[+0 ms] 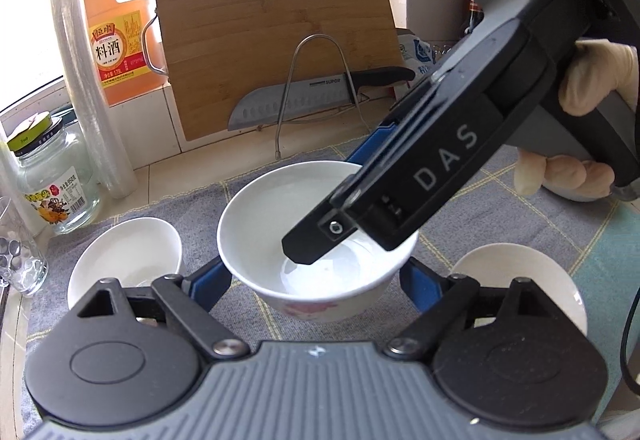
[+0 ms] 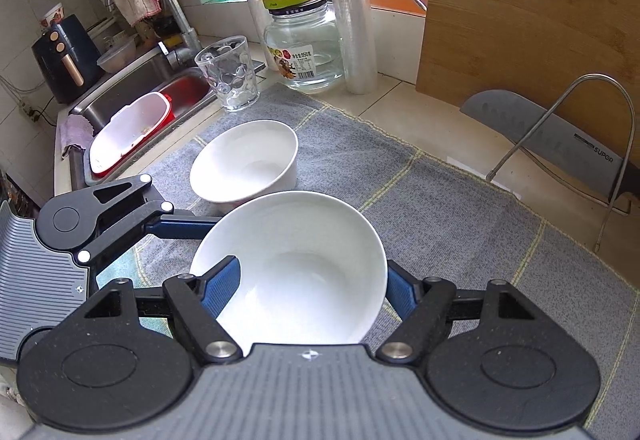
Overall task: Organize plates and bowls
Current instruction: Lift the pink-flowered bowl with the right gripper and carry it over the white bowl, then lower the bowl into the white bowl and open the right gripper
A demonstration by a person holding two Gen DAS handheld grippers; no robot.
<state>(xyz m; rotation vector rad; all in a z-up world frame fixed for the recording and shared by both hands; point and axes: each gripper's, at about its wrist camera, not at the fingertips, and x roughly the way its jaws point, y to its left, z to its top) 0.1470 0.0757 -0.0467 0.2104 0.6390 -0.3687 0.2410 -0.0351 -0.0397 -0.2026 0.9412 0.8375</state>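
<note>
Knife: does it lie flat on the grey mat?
No, the knife stands on edge in a wire rack against the cutting board.

Three bowls are spread on the mat (image 2: 440, 207) over the desk: one bowl (image 1: 316, 240) in the middle, a second bowl (image 1: 128, 260) to its left, a third bowl (image 1: 532, 280) to its right. Behind them, a cutting board (image 1: 272, 31) is leaned upright, with a knife (image 1: 304, 99) propped in front.

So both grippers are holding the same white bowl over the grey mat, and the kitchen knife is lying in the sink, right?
Not quite: the knife is not in the sink; it rests in a wire stand against the wooden cutting board, as the left wrist view shows. Both grippers do hold the white bowl over the grey mat.
</note>
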